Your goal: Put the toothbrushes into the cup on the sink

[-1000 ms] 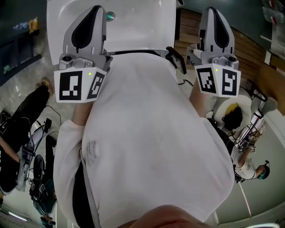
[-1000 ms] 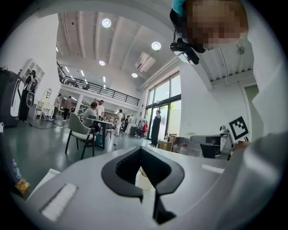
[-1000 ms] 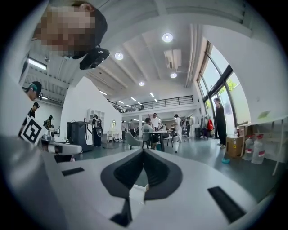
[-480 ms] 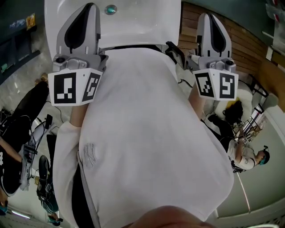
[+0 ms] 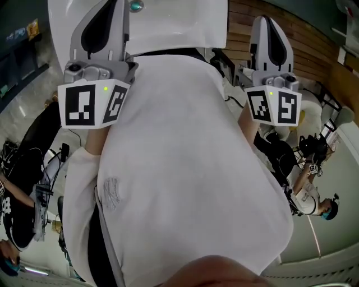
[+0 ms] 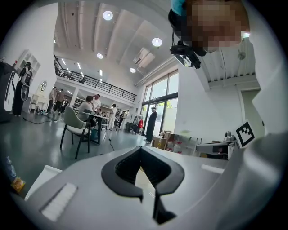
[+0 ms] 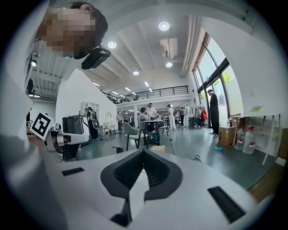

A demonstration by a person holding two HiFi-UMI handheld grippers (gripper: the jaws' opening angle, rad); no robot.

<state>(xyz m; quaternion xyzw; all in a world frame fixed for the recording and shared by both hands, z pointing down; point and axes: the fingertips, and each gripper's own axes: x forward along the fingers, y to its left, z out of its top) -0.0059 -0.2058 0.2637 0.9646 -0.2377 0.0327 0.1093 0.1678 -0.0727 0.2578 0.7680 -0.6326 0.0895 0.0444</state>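
The left claw (image 6: 142, 155) is shown with its dark pads (image 6: 121, 173) brought together at the tips, and nothing is caught between them. The right claw (image 7: 144, 155) is closed in the same way, also on nothing. (A closed, empty claw is judged to be a carrying posture, not a grasp.) Both are held close to level, so open hall is taken in beyond their tips: a chair (image 6: 74, 128) at the left of the left gripper view and a table with seated people (image 7: 150, 121) at the centre of the right gripper view.

In the head view the two tools are carried one at each side of the white shirt (image 5: 179, 168). The left marker cube (image 5: 92, 103) and the right marker cube (image 5: 273, 105) are turned toward the camera. The noses are aimed at the white sink (image 5: 179, 28) along the top of the frame, and its drain (image 5: 134, 5) is glimpsed at the top edge. This symmetric, tucked-in hold is judged to suit an approach, with the sink faced squarely before either side is committed.

The toothbrushes and the cup are not seen in any view. If they stand on the sink, they are hidden above the frame edge or behind the tools. The task is therefore judged not yet begun, and a claw would have to be opened before anything could be picked up.
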